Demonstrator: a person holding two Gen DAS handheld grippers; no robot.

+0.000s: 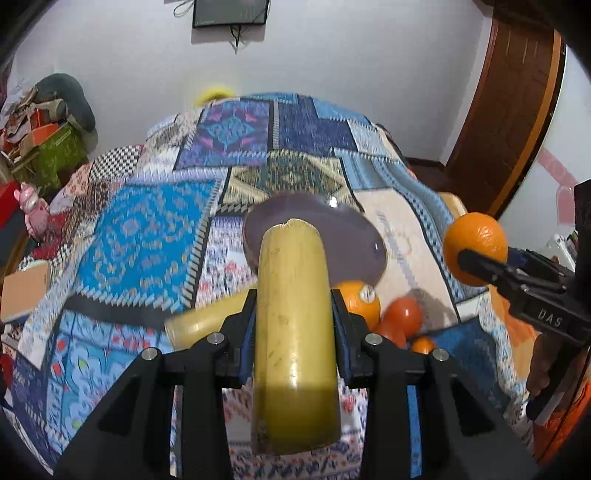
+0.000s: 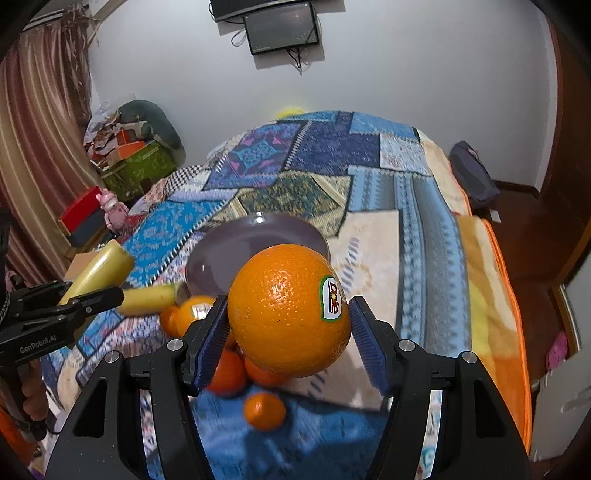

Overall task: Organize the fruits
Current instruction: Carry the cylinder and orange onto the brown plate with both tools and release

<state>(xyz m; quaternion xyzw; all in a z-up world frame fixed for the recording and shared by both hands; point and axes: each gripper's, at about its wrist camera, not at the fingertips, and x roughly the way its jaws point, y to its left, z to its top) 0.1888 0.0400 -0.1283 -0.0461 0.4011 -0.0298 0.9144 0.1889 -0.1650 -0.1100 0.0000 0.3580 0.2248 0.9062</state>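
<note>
My left gripper [image 1: 294, 306] is shut on a yellow banana [image 1: 293, 295] and holds it above the bed; it also shows at the left of the right wrist view [image 2: 99, 295]. My right gripper [image 2: 288, 325] is shut on a large orange [image 2: 288, 314] with a Dole sticker, also seen at the right of the left wrist view [image 1: 476, 247]. A grey-purple plate [image 1: 354, 243] [image 2: 240, 251] lies on the patchwork bedspread. A second banana [image 1: 199, 321] [image 2: 151, 299] and several oranges and tangerines [image 1: 402, 314] [image 2: 264, 406] lie beside the plate.
The patchwork bedspread [image 1: 147, 236] covers the bed. Boxes and clutter [image 1: 44, 140] stand at the left wall, with a pink toy [image 1: 35, 214]. A brown door [image 1: 509, 110] is at the right. A screen [image 2: 282, 31] hangs on the far wall.
</note>
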